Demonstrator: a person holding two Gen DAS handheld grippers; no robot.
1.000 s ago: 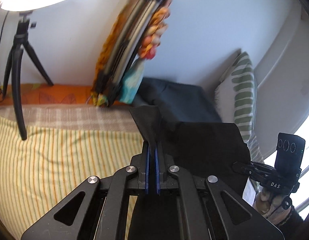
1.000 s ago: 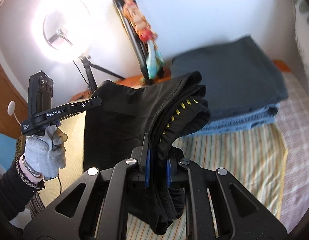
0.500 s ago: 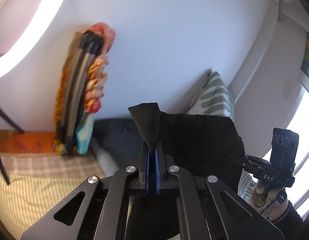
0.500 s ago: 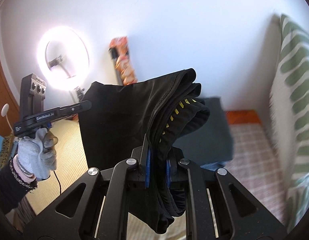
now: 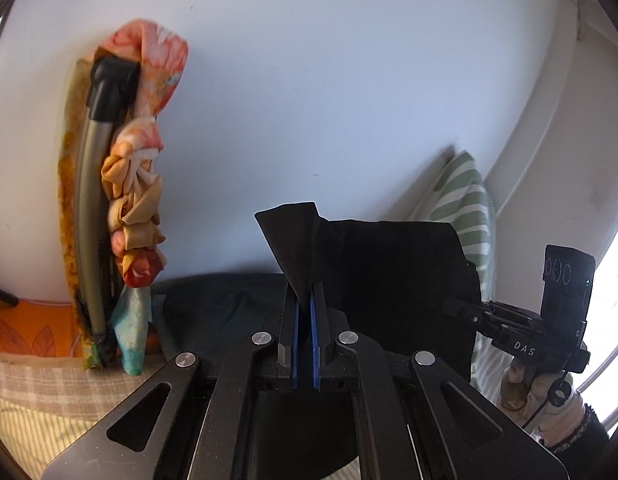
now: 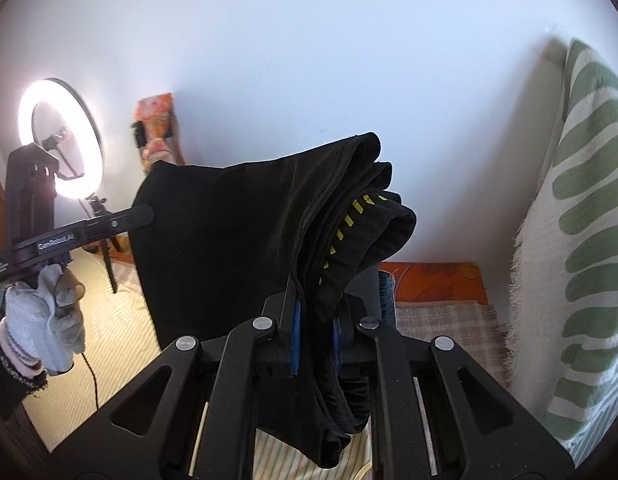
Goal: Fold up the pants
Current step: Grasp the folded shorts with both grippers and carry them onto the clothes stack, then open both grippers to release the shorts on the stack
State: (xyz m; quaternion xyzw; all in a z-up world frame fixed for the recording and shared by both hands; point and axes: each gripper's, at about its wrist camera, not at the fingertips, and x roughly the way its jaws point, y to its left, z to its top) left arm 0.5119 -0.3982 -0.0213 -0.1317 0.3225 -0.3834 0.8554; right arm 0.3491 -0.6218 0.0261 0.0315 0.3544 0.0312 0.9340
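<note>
Fingers [image 5: 285,320] clamped on pants [image 5: 389,272]

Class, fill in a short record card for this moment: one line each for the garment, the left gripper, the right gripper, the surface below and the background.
garment: black pants, held up in the air between both grippers
left gripper: shut on a thin edge of the fabric
right gripper: shut on a thick bunched part with yellow marks
surface below: striped bed cover
background: ring light, green striped pillow

One pair of black pants [image 6: 229,240], two grippers [image 5: 303,320] [image 6: 315,320], one striped pillow [image 6: 581,240], one ring light [image 6: 61,136].
</note>
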